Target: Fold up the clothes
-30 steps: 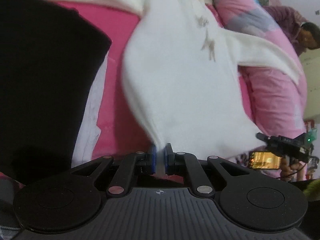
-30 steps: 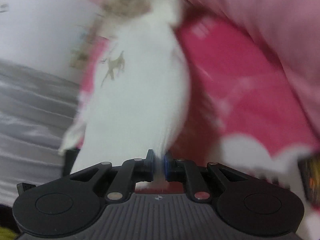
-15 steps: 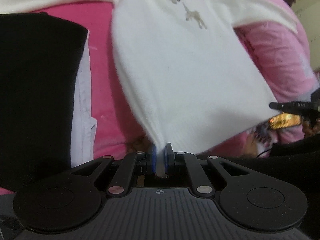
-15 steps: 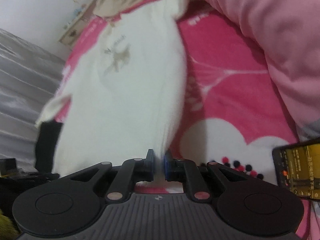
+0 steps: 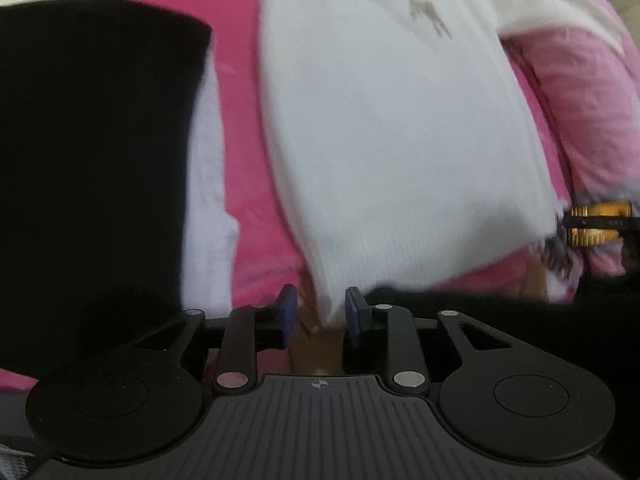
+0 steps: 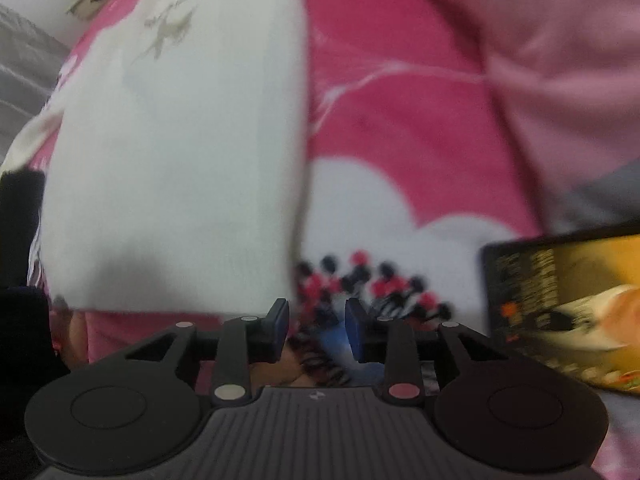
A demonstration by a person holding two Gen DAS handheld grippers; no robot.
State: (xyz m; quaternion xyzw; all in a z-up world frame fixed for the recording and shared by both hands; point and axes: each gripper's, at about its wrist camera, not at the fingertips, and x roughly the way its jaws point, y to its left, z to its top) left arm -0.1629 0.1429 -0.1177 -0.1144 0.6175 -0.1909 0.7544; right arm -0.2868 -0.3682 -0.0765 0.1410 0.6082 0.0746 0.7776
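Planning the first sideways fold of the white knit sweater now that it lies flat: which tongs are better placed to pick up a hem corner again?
Left, probably. The left tongs, just opened, have the white knit sweater's hem corner between them. The right tongs, also just opened, stand beside its edge, empty.

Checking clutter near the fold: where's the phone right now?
Right wrist view: the phone lies screen-up at the lower right on the pink bedsheet, just right of the right claw, apart from the white sweater.
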